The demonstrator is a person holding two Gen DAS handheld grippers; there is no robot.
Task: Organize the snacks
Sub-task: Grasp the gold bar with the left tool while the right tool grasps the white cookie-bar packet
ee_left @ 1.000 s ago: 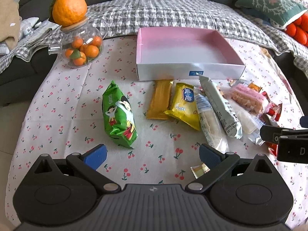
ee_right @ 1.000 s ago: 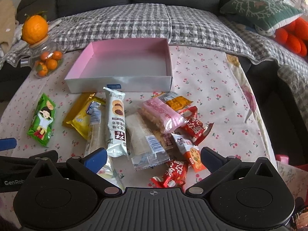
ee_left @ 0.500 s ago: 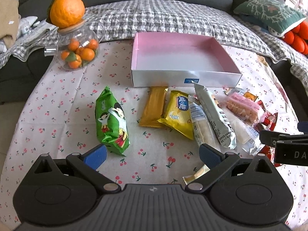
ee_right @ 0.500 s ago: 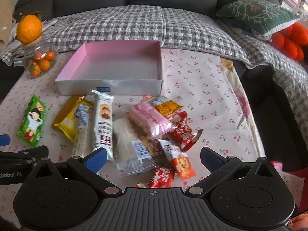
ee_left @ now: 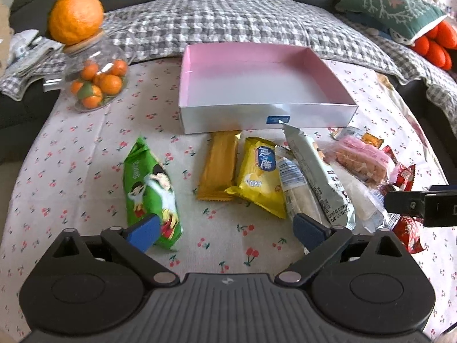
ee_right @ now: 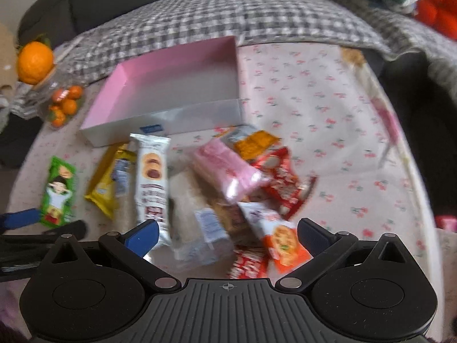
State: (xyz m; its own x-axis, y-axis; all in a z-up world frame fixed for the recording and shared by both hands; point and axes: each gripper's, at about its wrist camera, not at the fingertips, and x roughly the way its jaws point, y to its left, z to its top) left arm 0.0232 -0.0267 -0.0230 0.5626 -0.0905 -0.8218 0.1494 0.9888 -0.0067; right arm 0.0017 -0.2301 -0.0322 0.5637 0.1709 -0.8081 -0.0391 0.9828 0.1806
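Note:
An empty pink-lined box (ee_left: 257, 83) stands at the back of the cherry-print table; it also shows in the right wrist view (ee_right: 171, 91). In front of it lie a green snack bag (ee_left: 150, 188), an orange bar (ee_left: 218, 165), a yellow packet (ee_left: 261, 175), a long white biscuit pack (ee_left: 317, 177) and a pink wafer pack (ee_left: 361, 161). My left gripper (ee_left: 225, 230) is open and empty, low over the cloth between the green bag and the white packs. My right gripper (ee_right: 227, 233) is open and empty over the clear and red packets (ee_right: 282, 237).
A glass jar of small oranges (ee_left: 95, 83) with a big orange on its lid stands at the back left. A sofa with a checked blanket (ee_left: 242, 20) lies behind the table. The table's right edge (ee_right: 411, 171) drops to dark floor.
Both grippers have moved forward and lower toward the snacks. The left one now has the green bag by its left finger. The right view is blurred from motion.

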